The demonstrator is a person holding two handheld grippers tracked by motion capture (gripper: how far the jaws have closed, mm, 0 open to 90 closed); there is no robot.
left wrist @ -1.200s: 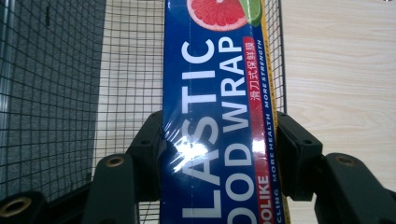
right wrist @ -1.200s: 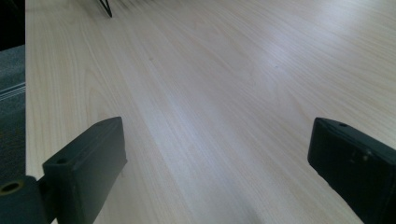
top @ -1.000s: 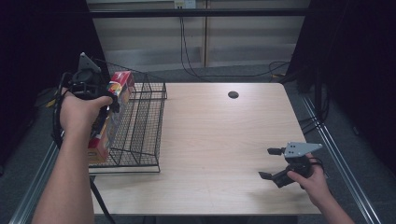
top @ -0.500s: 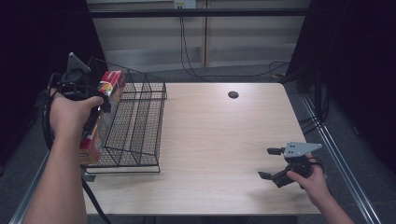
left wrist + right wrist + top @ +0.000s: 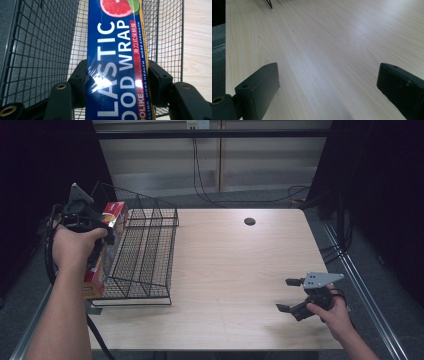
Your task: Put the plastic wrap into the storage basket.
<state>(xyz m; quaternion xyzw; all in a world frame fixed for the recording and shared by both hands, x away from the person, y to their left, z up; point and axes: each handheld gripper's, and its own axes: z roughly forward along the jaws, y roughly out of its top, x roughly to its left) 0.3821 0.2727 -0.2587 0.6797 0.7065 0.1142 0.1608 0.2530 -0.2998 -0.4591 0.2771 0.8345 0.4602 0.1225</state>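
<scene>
So the left tongs (image 5: 116, 82) are clamped on the plastic wrap box (image 5: 117, 60) above the wire basket (image 5: 145, 255), while the right tongs (image 5: 292, 295) sit wide apart over the tabletop (image 5: 235, 270).

Black two-jaw tongs (image 5: 292, 295), grey three-cornered plate, bare forearms.

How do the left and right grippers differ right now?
The left gripper is shut on the plastic wrap box; the right gripper is open and holds nothing. The left is raised at the wire basket's left side; the right sits low over bare table. Both have black jaws.
</scene>
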